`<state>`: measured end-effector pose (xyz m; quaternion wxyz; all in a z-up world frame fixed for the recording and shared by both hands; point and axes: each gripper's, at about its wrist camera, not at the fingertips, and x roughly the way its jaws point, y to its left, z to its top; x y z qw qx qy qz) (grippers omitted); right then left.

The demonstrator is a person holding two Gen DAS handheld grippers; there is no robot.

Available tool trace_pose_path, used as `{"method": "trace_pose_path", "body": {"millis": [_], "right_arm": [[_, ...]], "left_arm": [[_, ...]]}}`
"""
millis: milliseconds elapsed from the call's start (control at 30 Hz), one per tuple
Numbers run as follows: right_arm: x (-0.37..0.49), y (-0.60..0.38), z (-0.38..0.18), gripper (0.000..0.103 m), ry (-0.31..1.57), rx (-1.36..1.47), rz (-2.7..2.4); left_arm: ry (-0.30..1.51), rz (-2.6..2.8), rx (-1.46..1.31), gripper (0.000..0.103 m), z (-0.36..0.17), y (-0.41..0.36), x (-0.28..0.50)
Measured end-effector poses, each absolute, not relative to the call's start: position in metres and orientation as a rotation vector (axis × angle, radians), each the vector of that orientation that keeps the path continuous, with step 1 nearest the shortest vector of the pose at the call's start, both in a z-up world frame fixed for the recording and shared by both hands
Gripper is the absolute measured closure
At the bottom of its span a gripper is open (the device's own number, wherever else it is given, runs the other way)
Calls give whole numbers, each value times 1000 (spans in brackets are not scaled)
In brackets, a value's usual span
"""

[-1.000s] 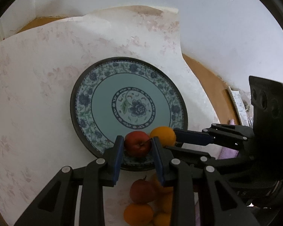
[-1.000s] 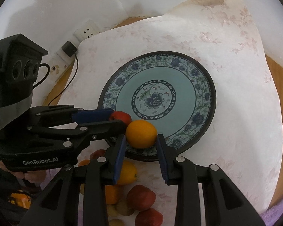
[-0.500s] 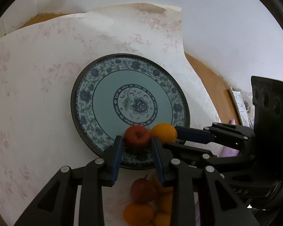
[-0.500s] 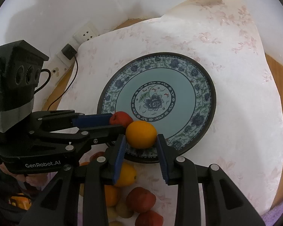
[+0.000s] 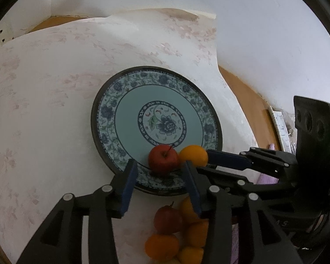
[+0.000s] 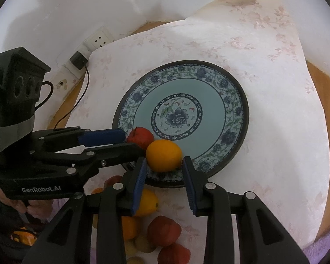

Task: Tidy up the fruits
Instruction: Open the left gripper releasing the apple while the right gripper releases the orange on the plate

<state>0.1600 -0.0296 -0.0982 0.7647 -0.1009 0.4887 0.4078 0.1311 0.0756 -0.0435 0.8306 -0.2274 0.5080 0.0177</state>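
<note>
The jaws of the left gripper [image 5: 158, 171] are seen spread wide, clear of the red apple [image 5: 163, 158] on both sides, while those of the right gripper [image 6: 164, 171] stand parted with a sliver of gap beside the orange [image 6: 164, 155]; neither fruit is gripped. Both fruits are shown resting side by side and touching on the near rim of the patterned plate [image 6: 231, 101], the apple to the left of the orange. The apple is judged firm, smooth-skinned and liable to roll, best taken across its widest part with light pressure so that bruising is avoided; the orange is judged slightly softer, its dimpled peel offering better hold. The plate, apparently ceramic, is judged hard, slick and breakable, and its raised near edge is to be cleared by the fingertips. Ample bare room is left across the plate's centre and far side. A heap of loose fruit [image 6: 162, 231], red and orange, is seen on the floral table covering [image 5: 44, 88] just near of the plate, under both grippers, where space is tight. A wall socket [image 6: 96, 39] with a plugged adapter lies far left, well apart.
</note>
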Motion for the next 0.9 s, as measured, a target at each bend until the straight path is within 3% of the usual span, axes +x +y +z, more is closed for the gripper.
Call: {"method": "trace_pose_path", "body": {"millis": [267,600,733,900], "right_arm": [[157,-38,-95,68,1059,-197,866],[146,-50,-85,68,1035,-179,846],[142,-55,-82,56,1021,-170,836],[136,-63,-78,49,1008,-156,825]], "left_arm": [[1055,53,-461,28,-35,75,126],[1036,75,-442,18,-28,70,115],[1028,85,-445,15,-24,70,109],[1016,89,-439,15,-18,69,102]]}}
